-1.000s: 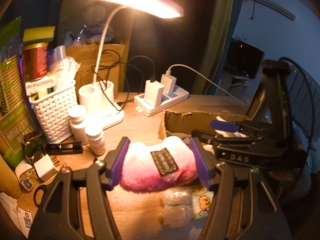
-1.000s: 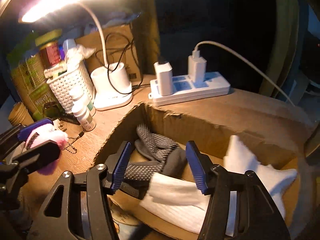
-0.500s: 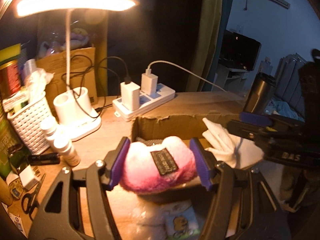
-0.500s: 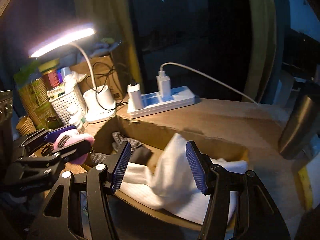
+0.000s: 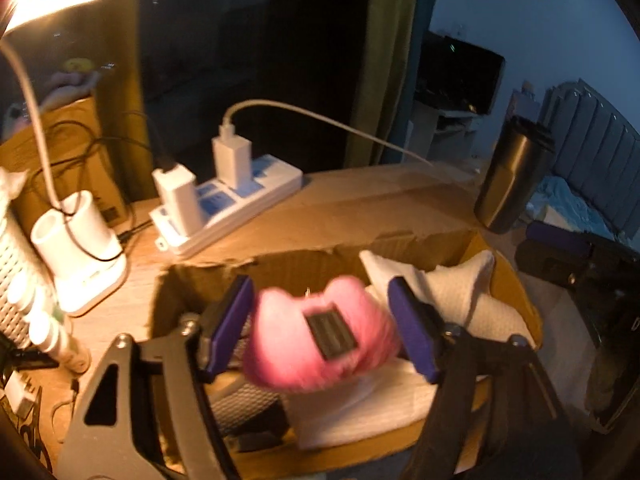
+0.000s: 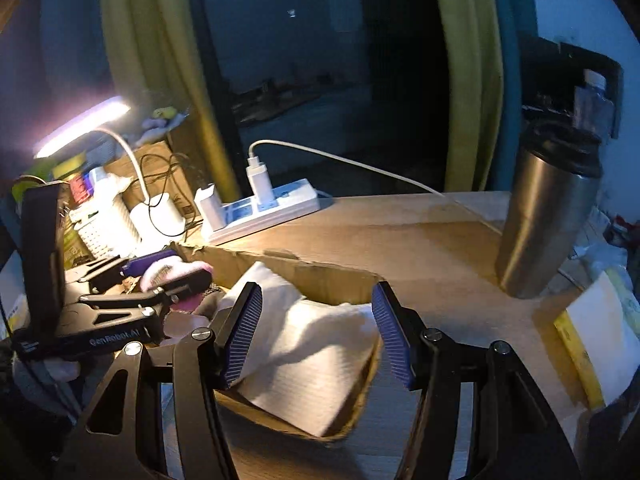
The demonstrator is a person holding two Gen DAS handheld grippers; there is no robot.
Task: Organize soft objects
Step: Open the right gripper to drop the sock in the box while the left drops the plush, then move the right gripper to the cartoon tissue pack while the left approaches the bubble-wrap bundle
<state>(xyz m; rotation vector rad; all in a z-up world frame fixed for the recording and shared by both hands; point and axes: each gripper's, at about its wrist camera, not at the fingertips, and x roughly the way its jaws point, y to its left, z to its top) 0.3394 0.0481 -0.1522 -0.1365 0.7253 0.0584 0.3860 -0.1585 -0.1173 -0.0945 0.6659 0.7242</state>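
Note:
My left gripper (image 5: 320, 328) is shut on a pink and white fluffy pouch (image 5: 288, 356) with a dark label and holds it over the open cardboard box (image 5: 296, 264). The box holds a white cloth (image 5: 460, 296) and grey gloves (image 5: 244, 400). In the right wrist view my right gripper (image 6: 316, 332) is open and empty above the white cloth (image 6: 312, 356), at the box's right end (image 6: 328, 272). The left gripper (image 6: 168, 284) with the pink pouch (image 6: 160, 272) shows at the left there.
A white power strip (image 5: 240, 212) with chargers lies behind the box. A lamp base (image 5: 80, 248), a white basket (image 5: 12, 264) and small bottles (image 5: 52, 332) stand at the left. A steel tumbler (image 6: 548, 216) stands at the right on the wooden table.
My left gripper has carried the pink pouch rightward from the table to above the box. My right gripper has drawn back and up from the box, still open.

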